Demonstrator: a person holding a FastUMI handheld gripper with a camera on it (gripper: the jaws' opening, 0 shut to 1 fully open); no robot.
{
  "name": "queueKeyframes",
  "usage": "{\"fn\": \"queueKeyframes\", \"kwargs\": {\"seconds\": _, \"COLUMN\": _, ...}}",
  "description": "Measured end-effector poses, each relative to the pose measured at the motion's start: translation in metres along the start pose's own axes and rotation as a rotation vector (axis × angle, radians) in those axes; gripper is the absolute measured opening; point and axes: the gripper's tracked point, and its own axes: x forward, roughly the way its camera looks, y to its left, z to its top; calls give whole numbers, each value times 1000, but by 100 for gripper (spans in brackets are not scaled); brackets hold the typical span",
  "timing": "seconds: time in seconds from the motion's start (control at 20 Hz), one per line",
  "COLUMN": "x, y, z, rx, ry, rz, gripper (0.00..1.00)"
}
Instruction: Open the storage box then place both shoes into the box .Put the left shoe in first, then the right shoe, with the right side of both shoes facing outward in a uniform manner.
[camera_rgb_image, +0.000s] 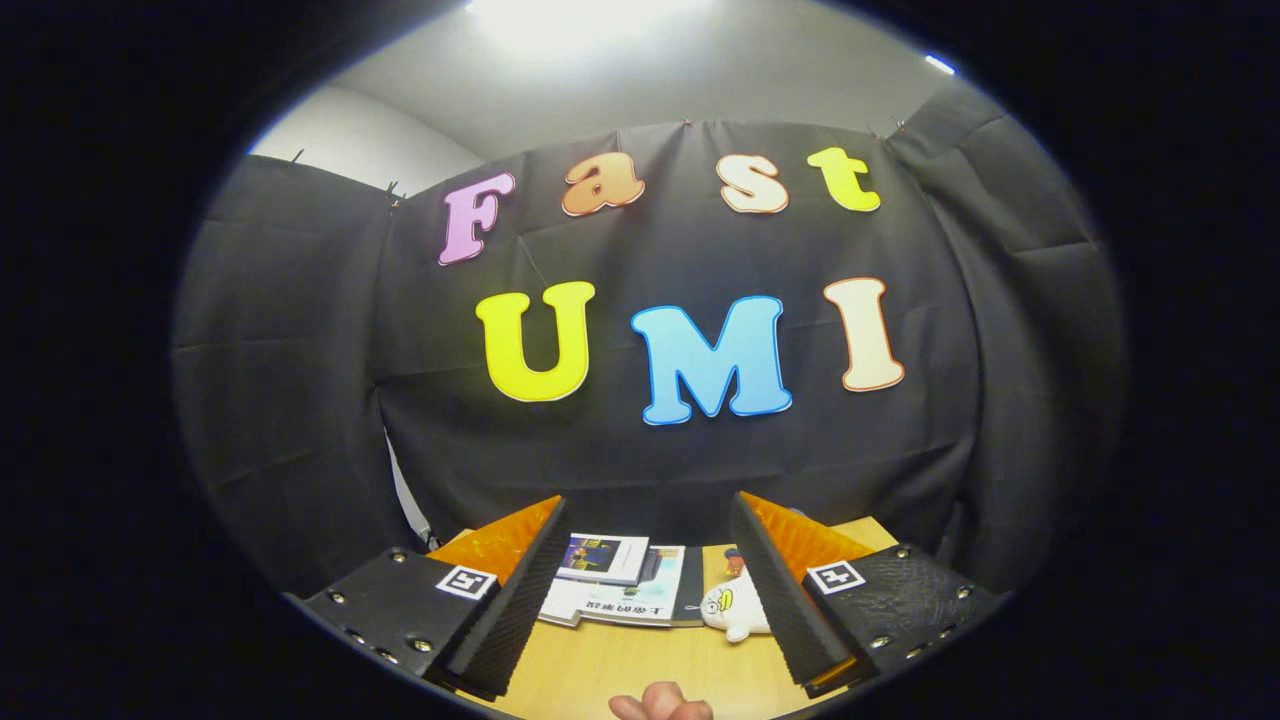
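The gripper (650, 590) was held level, jaws open and empty, aimed at the table's (600, 670) far edge where books (620, 585) and a plush toy (730, 610) lay. I could not tell where box or shoes were.

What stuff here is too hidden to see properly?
- Books, gripper view: the left finger covers one end of the pile on the wooden table.
- White duck toy: partly behind the right finger.
- Hand: cut off by the view's lower edge.
- Gripper: open, holding nothing; what lies closer below it is cut off.
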Motion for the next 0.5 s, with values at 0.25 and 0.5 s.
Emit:
{"fn": "queueKeyframes", "kwargs": {"seconds": 0.25, "x": 3, "y": -24, "z": -2, "rx": 3, "ry": 1, "rz": -1, "gripper": 98}}
{"fn": "queueKeyframes", "kwargs": {"seconds": 0.5, "x": 18, "y": -48, "z": -6, "rx": 10, "ry": -13, "rz": -5, "gripper": 98}}
